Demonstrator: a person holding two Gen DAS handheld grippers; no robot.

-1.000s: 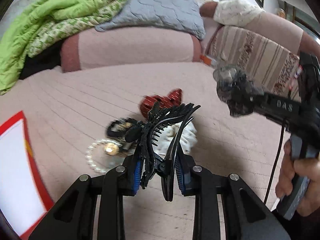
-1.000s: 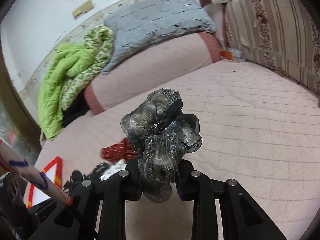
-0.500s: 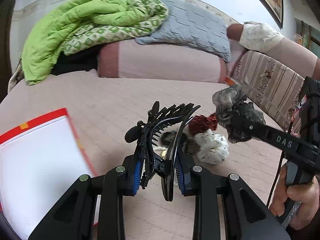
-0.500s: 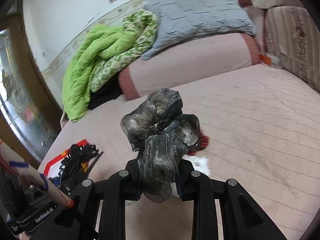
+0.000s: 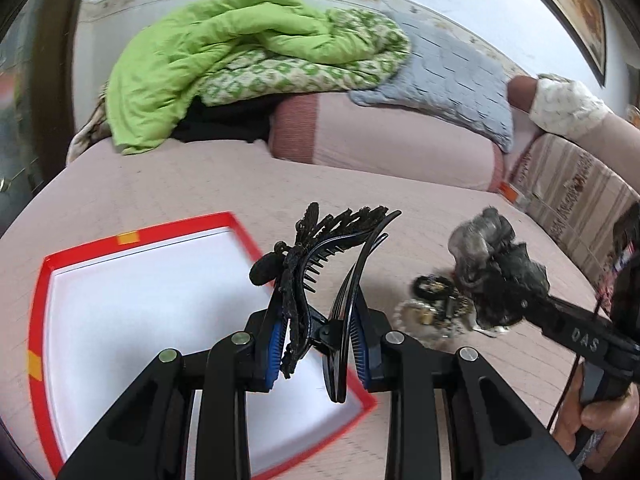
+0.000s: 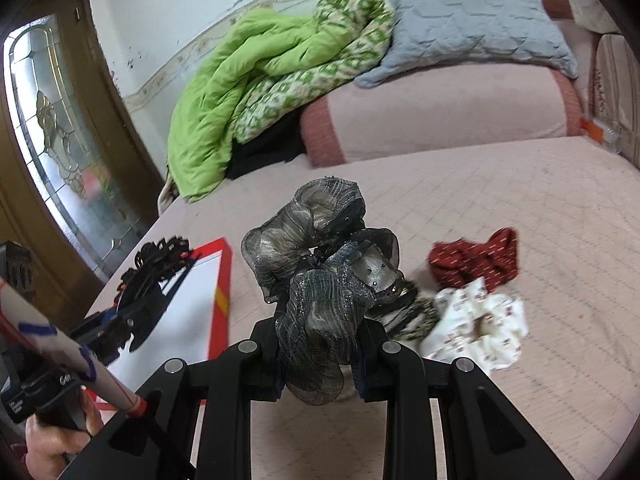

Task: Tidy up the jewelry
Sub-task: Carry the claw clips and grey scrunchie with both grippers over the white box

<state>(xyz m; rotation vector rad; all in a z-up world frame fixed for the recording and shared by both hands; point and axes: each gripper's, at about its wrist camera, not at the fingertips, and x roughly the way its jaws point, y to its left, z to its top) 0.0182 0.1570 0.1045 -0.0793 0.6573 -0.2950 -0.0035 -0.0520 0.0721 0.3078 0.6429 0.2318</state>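
My left gripper (image 5: 318, 354) is shut on a black claw hair clip (image 5: 320, 264) and holds it above the right edge of a red-rimmed white box (image 5: 132, 236). My right gripper (image 6: 320, 356) is shut on a grey gauzy scrunchie (image 6: 316, 264), held above the pink bedspread. The scrunchie also shows in the left wrist view (image 5: 492, 264), right of the clip. On the bed lie a red scrunchie (image 6: 476, 260), a white patterned scrunchie (image 6: 480, 324) and a pearl bracelet with dark pieces (image 5: 428, 312). The box (image 6: 222, 280) and clip (image 6: 152, 272) show left in the right wrist view.
A green quilt (image 5: 224, 60) and grey pillow (image 5: 444, 76) lie on a pink bolster (image 5: 380, 140) at the back. A striped cushion (image 5: 580, 192) stands at the right. A wooden door with glass (image 6: 52, 140) is at the left.
Both grippers have swung left with their loads. The box has come under the clip. The loose pile has shifted to the right in both views.
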